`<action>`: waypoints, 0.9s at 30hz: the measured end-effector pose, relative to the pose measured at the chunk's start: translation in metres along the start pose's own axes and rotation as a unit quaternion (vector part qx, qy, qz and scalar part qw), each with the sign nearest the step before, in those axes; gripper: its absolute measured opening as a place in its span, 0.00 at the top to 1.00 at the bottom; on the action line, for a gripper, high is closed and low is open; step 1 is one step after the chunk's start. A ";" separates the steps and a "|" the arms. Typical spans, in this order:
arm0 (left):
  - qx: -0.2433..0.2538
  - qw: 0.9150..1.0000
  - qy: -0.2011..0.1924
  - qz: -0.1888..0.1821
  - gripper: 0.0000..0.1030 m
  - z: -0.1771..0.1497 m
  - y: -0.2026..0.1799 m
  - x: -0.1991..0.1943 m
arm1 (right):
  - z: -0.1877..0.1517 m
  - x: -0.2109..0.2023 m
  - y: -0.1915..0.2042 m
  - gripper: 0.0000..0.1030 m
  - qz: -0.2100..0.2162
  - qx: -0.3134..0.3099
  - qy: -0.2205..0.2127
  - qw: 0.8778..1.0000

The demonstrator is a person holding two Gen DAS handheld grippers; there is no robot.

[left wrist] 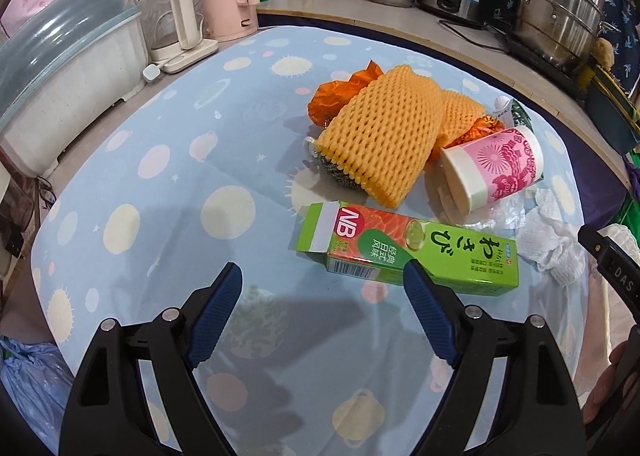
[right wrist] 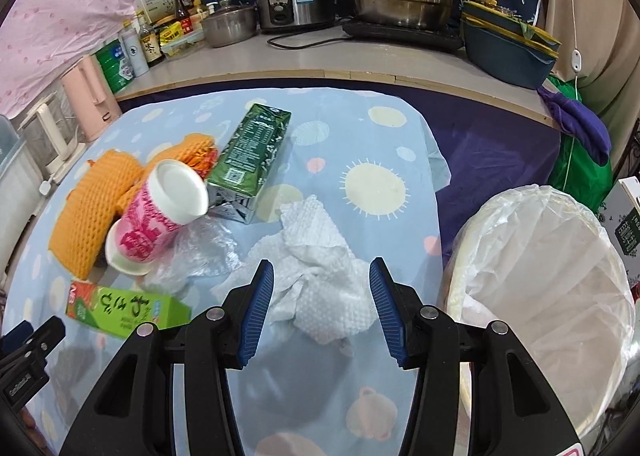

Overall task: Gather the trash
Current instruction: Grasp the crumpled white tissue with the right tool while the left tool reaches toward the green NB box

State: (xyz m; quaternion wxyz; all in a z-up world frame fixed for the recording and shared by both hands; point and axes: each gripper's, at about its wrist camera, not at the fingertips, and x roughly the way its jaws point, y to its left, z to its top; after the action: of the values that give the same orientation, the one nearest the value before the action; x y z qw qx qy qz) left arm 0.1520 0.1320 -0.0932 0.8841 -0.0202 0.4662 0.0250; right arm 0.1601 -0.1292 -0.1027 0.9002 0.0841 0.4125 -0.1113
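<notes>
Two tongs are hanging apart, empty: right tongs (right wrist: pixel 321 306) straddling the crumpled white paper towel (right wrist: pixel 320 288) beside the lined white bin (right wrist: pixel 540 296); left tongs (left wrist: pixel 322 300) nearing the green wasabi carton (left wrist: pixel 408 252). Towel looks soft, light; pinching its bunched middle seems best.

steel scourer (left wrist: pixel 335 168) mostly hidden under orange foam net (left wrist: pixel 374 136), dark green carton (left wrist: pixel 516 112) barely showing behind pink cup (left wrist: pixel 494 168), lined bin (right wrist: pixel 540 276) cut off at the right edge

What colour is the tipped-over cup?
The cup is white with pink patterns, clearest in the left wrist view.
</notes>
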 end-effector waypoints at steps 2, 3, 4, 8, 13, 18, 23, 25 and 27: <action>-0.001 1.000 0.002 -0.001 0.24 0.002 0.000 0.004 | 0.002 0.008 -0.001 0.53 -0.001 0.002 0.005 1.000; -0.001 1.000 0.004 -0.001 0.24 0.002 0.000 0.006 | 0.002 0.013 -0.002 0.53 -0.002 0.002 0.007 1.000; -0.002 1.000 0.005 -0.002 0.23 0.003 0.000 0.007 | 0.003 0.017 -0.002 0.53 -0.004 0.001 0.009 1.000; -0.004 1.000 0.007 -0.002 0.19 0.004 -0.002 0.013 | 0.003 0.030 -0.002 0.60 -0.004 0.000 0.019 1.000; -0.005 1.000 0.010 -0.008 0.17 0.007 -0.005 0.019 | -0.002 0.040 0.000 0.74 -0.003 -0.007 0.030 1.000; -0.011 1.000 0.015 -0.018 0.16 0.010 -0.008 0.024 | -0.005 0.039 0.000 0.92 0.001 -0.010 0.028 1.000; -0.006 1.000 0.012 -0.024 0.14 0.014 -0.018 0.026 | -0.007 0.030 0.000 0.96 0.006 -0.009 0.020 1.000; -0.006 1.000 0.013 -0.025 0.14 0.016 -0.023 0.027 | -0.007 0.024 0.001 0.96 0.008 -0.010 0.015 1.000; -0.013 0.999 0.013 -0.030 0.14 0.020 -0.028 0.026 | -0.006 0.020 0.002 0.96 0.009 -0.011 0.011 1.000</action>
State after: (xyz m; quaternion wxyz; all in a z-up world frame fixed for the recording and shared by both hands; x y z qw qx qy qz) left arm 0.1850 0.1061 -0.1032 0.8780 -0.0457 0.4764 0.0043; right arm 0.1689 -0.1286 -0.1212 0.8976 0.0797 0.4225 -0.0975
